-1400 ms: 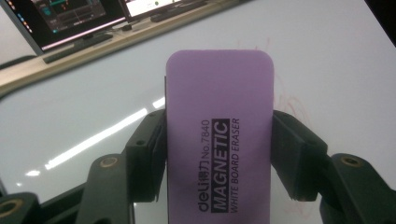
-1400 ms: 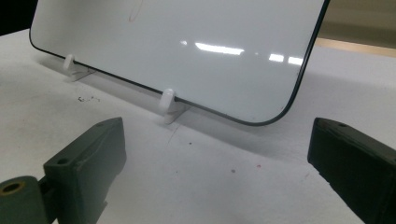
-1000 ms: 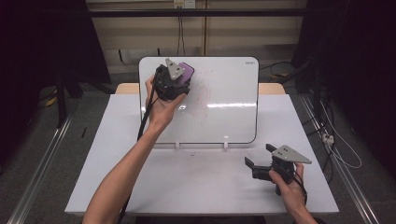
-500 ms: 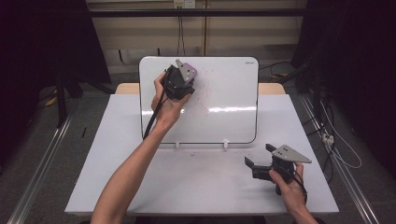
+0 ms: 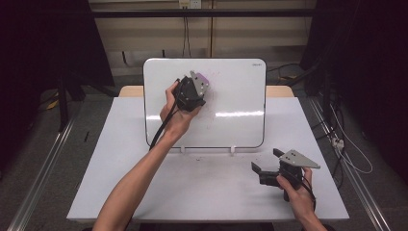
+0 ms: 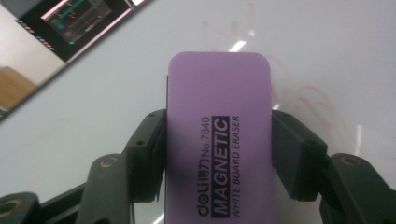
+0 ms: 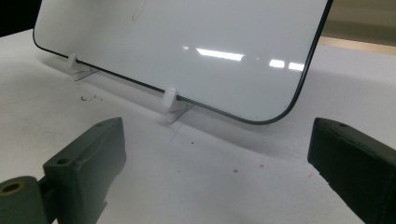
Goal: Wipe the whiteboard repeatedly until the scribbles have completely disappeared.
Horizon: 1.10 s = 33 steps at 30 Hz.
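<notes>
A white whiteboard (image 5: 231,110) stands upright on small white feet at the back of the table. My left gripper (image 5: 198,85) is held up against its upper left part, shut on a purple magnetic whiteboard eraser (image 5: 204,78). In the left gripper view the eraser (image 6: 219,140) sits between both pads, pressed flat to the board, with faint red smudges (image 6: 313,100) beside it. My right gripper (image 5: 266,161) rests low on the table at the front right, jaws wide open and empty. In the right gripper view it (image 7: 219,135) faces the board's lower corner (image 7: 285,112).
Two white clip feet (image 7: 170,100) (image 7: 72,63) hold the board's bottom edge. The white table (image 5: 202,192) has tiny dark specks (image 7: 88,98) in front of the board. Metal rails run along the floor on both sides, and cables (image 5: 346,149) lie on the right.
My left gripper has slid to the right and slightly down along the board with the eraser in it. The right gripper has stayed in place.
</notes>
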Tool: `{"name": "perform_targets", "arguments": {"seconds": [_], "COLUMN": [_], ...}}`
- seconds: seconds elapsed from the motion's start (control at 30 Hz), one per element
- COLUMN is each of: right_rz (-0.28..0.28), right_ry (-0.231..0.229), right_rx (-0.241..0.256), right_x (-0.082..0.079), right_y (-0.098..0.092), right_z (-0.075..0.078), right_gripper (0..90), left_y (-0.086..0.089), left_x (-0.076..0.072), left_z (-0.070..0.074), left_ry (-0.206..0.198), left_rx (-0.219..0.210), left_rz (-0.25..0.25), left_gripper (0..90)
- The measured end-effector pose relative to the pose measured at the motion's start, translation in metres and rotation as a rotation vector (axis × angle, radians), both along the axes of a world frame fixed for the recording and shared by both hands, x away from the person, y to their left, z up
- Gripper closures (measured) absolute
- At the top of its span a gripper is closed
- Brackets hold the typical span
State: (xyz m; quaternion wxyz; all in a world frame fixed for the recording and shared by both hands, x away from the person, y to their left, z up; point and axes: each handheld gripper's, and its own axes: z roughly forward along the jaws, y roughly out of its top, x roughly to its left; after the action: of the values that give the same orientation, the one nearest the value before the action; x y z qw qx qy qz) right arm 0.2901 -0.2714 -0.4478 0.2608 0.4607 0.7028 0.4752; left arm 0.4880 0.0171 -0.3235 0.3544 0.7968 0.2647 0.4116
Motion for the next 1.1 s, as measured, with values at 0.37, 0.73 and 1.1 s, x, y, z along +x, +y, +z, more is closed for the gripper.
{"name": "perform_targets", "arguments": {"seconds": [0.37,0.73,1.1], "right_rz": [-0.002,0.002,-0.002], "right_ry": [0.006,0.001,0.010], "right_rx": [0.005,0.001,0.008], "right_x": [0.001,0.000,0.001], "right_y": [-0.001,-0.002,-0.003], "right_z": [-0.001,-0.001,-0.003], "right_gripper": [4.0,4.0,4.0], "left_y": [-0.006,-0.039,-0.040], "left_x": [0.017,-0.002,0.025], "left_z": [0.018,-0.005,0.020], "left_ry": [-0.053,-0.035,-0.046], "left_rx": [-0.024,0.037,-0.026], "left_rz": [0.044,-0.081,-0.024], "left_gripper": [41.4,41.3,41.3]}}
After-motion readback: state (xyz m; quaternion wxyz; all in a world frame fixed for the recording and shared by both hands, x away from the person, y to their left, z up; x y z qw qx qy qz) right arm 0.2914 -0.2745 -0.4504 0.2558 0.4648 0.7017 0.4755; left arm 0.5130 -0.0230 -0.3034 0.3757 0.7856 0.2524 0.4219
